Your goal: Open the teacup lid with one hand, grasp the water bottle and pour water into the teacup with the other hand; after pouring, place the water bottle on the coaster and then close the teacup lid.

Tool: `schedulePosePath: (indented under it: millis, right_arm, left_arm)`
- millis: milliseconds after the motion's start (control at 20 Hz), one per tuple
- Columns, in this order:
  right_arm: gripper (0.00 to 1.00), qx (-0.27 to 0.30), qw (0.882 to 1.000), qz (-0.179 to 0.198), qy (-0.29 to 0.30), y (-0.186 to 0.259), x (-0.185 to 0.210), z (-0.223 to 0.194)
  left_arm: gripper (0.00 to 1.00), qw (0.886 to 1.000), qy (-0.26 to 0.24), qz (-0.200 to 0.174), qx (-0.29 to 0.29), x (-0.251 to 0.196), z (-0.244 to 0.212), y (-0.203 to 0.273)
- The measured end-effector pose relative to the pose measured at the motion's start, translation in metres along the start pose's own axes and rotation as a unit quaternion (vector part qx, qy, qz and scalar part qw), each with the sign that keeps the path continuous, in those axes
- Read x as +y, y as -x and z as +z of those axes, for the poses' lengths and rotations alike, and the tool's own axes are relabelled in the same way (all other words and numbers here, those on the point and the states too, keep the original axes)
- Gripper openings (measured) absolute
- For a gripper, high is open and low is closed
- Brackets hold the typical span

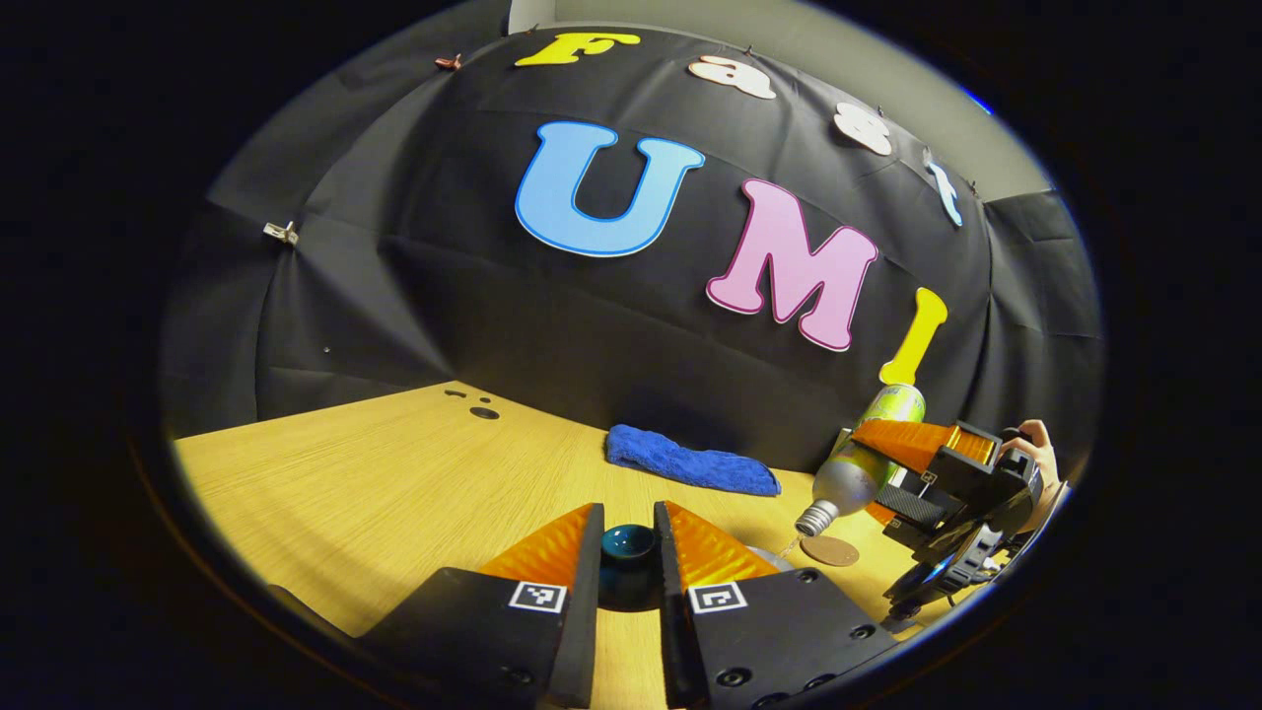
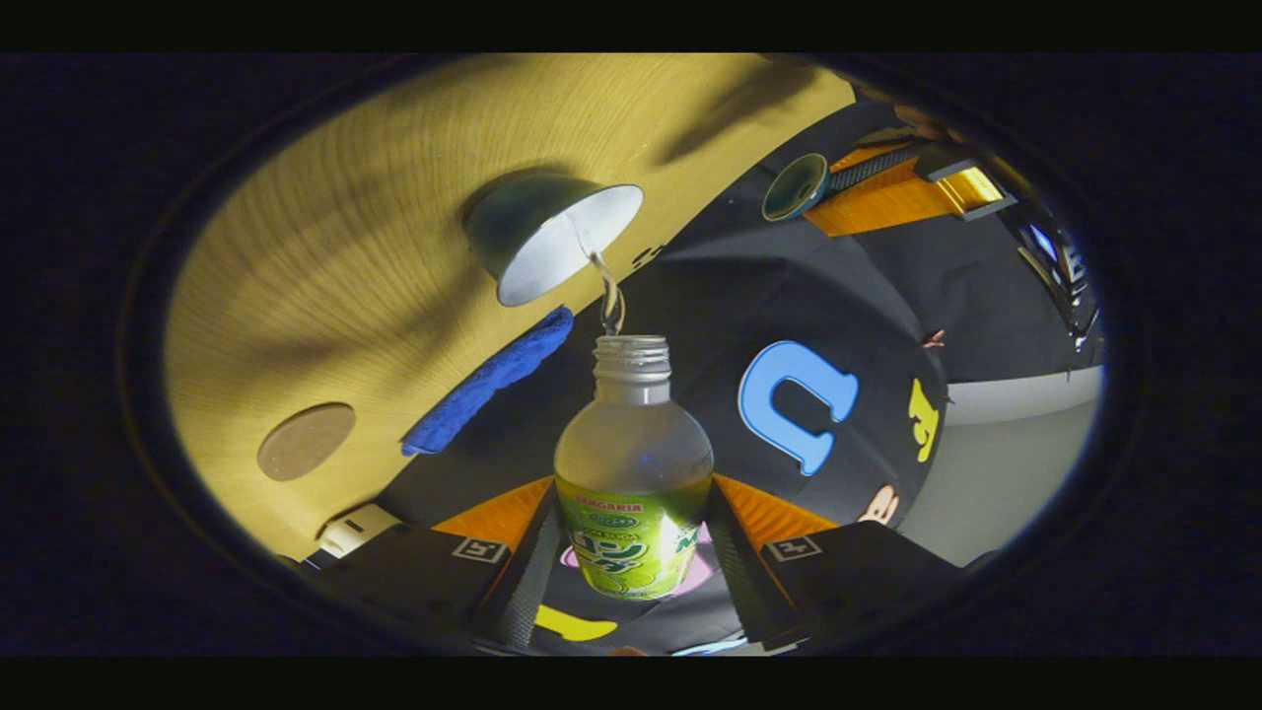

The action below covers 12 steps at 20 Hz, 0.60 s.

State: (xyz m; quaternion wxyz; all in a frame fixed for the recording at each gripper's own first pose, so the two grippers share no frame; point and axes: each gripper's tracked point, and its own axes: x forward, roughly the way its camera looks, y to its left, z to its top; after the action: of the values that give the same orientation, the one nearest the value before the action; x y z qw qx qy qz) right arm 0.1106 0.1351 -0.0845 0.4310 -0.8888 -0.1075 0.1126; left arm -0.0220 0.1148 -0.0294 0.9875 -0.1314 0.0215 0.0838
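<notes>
My left gripper [image 1: 627, 528] is shut on the dark teal teacup lid [image 1: 629, 547] and holds it above the wooden table [image 1: 394, 473]. In the right gripper view the same lid [image 2: 795, 187] hangs in the left gripper [image 2: 826, 187], off to one side of the cup. My right gripper [image 2: 631, 483] is shut on the green-labelled water bottle [image 2: 631, 434], tipped mouth-down. A thin stream [image 2: 609, 296] runs from its mouth into the open white-lined teacup [image 2: 552, 242]. In the left gripper view the tilted bottle [image 1: 853, 473] and the right gripper [image 1: 887, 478] are at the right; the cup [image 1: 774, 558] is a sliver behind my finger.
A round brown coaster [image 1: 830, 550] [image 2: 306, 441] lies on the table just beside the cup, under the bottle. A folded blue cloth [image 1: 690, 463] [image 2: 488, 380] rests at the back by the wall. A hand [image 1: 1035, 444] holds the right gripper.
</notes>
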Motion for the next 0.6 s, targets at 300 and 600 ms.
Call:
schedulePosePath:
  millis: [300, 600]
  right_arm:
    - [0.79, -0.003, 1.0, -0.017, 0.006, -0.005, -0.019, -0.001]
    - [0.79, -0.007, 0.999, -0.029, 0.017, -0.002, -0.023, 0.001]
  left_arm:
    - [0.31, 1.0, -0.001, 0.001, -0.001, 0.0, 0.002, 0.001]
    - [0.31, 1.0, 0.0, 0.001, 0.002, 0.001, 0.001, 0.001]
